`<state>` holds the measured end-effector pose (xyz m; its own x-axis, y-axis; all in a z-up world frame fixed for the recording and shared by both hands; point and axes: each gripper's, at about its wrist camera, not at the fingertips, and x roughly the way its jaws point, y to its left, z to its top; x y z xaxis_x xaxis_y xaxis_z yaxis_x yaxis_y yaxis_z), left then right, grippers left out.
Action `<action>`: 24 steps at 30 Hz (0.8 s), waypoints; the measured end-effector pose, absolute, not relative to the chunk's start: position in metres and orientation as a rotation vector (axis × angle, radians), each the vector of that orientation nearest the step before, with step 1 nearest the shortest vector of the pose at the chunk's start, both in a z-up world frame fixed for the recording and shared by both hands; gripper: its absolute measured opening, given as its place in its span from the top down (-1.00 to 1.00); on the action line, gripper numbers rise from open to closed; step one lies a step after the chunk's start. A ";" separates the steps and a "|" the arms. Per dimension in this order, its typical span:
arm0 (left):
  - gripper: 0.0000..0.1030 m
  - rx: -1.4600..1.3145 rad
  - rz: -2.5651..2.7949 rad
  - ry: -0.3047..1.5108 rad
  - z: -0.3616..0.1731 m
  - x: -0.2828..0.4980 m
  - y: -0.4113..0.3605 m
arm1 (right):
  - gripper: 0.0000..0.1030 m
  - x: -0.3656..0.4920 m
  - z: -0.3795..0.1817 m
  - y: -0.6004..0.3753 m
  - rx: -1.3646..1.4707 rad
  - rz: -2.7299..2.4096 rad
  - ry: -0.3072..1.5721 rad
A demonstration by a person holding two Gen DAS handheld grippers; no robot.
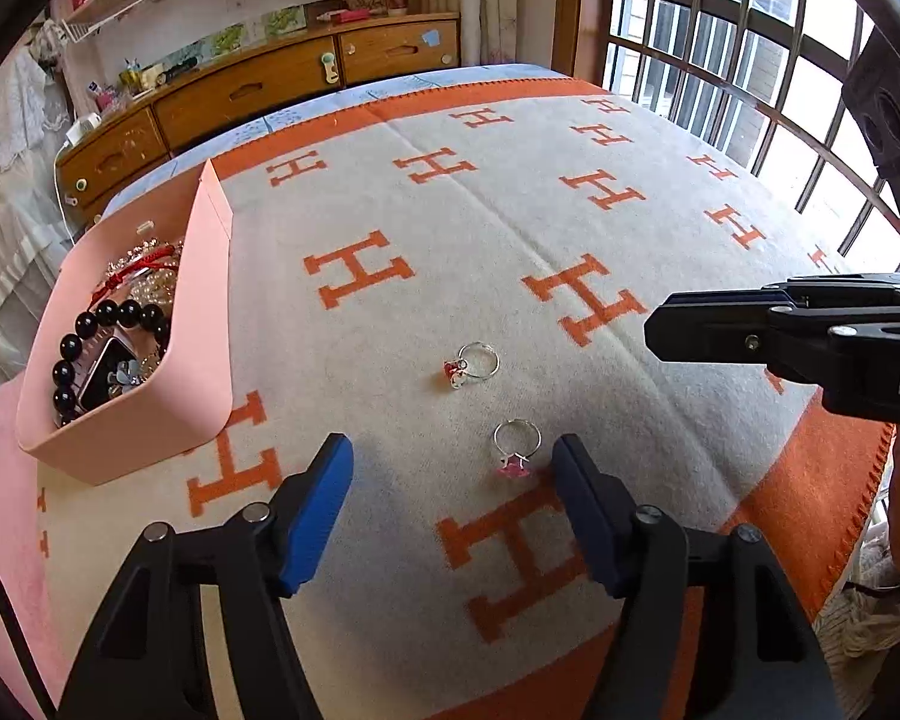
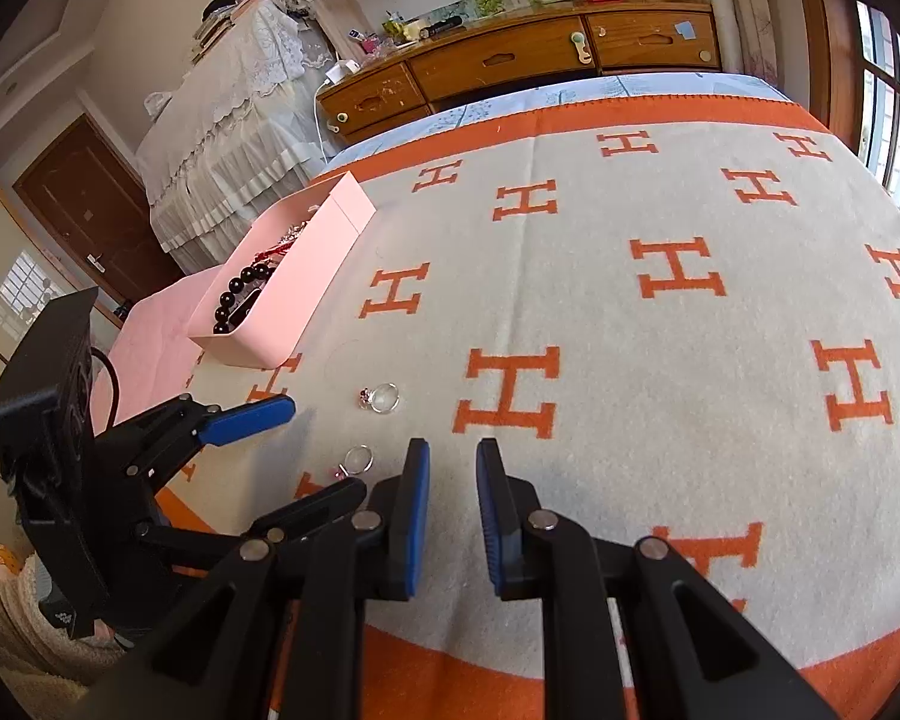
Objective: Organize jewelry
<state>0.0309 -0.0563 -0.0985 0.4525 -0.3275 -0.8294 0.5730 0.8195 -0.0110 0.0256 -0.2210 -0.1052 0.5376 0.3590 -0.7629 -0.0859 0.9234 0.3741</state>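
Grippers hovering over two rings on the patterned blanket

We are holding the left gripper (image 1: 453, 468) low over the grey and orange blanket (image 1: 570, 228), its blue pads (image 1: 318, 504) spread apart with nothing pinched; the pink-stoned ring (image 1: 515, 450) is lying between them, just beside the right-hand pad, and we cannot tell whether it is touching. We are seeing the red-stoned ring (image 1: 473, 363) lying a little farther out on the blanket, apart from both tools. We are keeping the right gripper (image 2: 453, 462) over bare blanket with its pads drawn nearly together, a narrow gap showing and nothing in it. We are seeing the pink box (image 1: 198, 324) standing near on the left, holding a black bead bracelet (image 1: 90, 336) and other jewelry.
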 end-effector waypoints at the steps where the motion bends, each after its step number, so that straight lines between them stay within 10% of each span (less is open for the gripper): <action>1: -0.30 0.281 -0.564 0.948 -0.099 0.031 -0.056 | 0.69 0.025 -0.106 -0.221 0.310 0.271 0.970; 13: -0.11 0.277 -0.573 0.943 -0.098 0.033 -0.063 | 0.69 0.029 -0.126 -0.226 0.347 0.314 0.986; 24: 0.65 0.285 -0.578 0.931 -0.095 0.024 -0.066 | 0.69 0.024 -0.125 -0.231 0.349 0.319 0.969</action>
<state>0.0244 -0.0657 -0.0952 0.4614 -0.3431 -0.8182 0.5808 0.8139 -0.0137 0.0245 -0.2311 -0.1252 0.5282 0.4142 -0.7412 -0.1080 0.8986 0.4252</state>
